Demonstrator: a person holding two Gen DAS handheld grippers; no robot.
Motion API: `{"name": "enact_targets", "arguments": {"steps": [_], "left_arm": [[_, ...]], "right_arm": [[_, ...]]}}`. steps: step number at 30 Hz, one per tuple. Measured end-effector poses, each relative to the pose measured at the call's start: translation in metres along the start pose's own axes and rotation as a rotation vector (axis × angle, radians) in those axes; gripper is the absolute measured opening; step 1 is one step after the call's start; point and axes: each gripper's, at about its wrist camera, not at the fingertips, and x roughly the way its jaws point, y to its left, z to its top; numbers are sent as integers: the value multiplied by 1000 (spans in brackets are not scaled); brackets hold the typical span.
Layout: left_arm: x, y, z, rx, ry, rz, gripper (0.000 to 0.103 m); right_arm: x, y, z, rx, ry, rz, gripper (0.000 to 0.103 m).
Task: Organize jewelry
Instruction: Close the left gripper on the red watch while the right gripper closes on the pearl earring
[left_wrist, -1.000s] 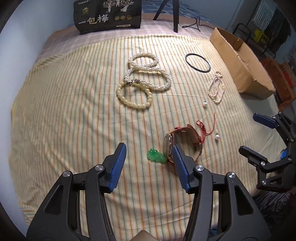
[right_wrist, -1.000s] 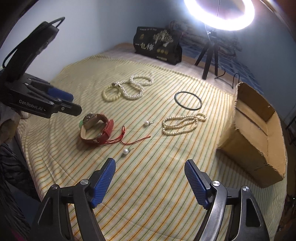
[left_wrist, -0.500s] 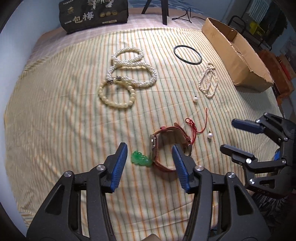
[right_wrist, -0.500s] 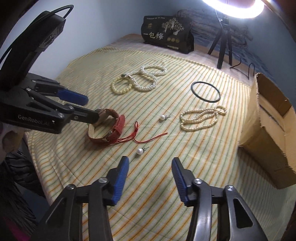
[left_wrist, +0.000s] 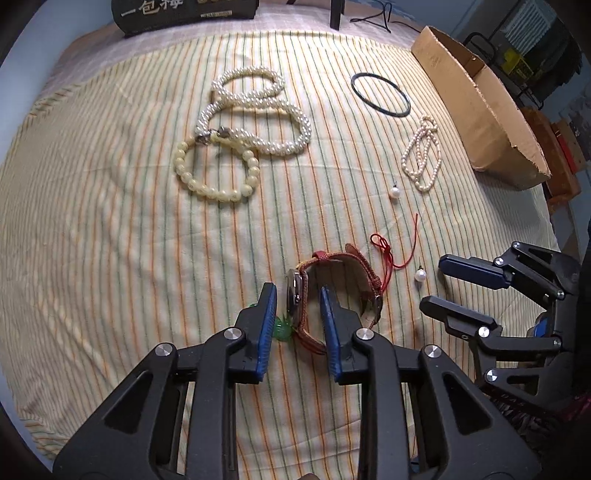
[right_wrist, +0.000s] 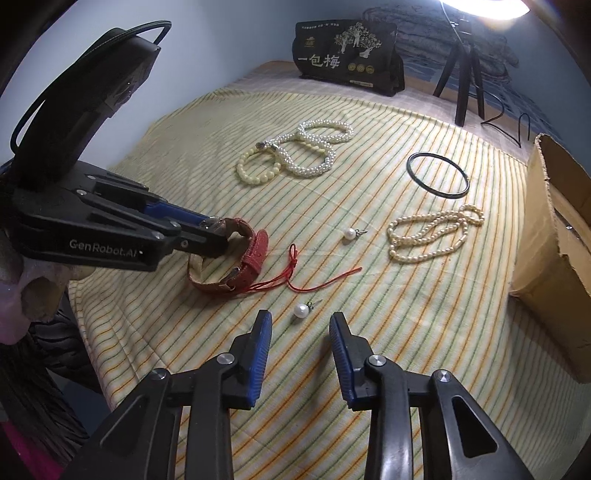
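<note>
Both tongs have just been closing: left tongs (left_wrist: 298, 308) now straddle the red-strapped wristwatch (left_wrist: 301, 295) unclamped, right tongs (right_wrist: 300, 336) apart before the loose pearl earring (right_wrist: 301, 311).

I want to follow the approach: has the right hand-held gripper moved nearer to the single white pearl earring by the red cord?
Yes. The right hand-held gripper has come nearer to the single white pearl earring, its jaws closing, not yet touching.
</note>
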Motion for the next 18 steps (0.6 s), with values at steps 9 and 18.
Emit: {"name": "enact_targets", "arguments": {"steps": [9,18], "left_arm": [[5,7,2,-13,18,17,23],[11,6,5,-8,12,31,10]], "right_arm": [[7,-4,5,10,11,3,23],[11,0,4,-23,14,-25,12]]}}
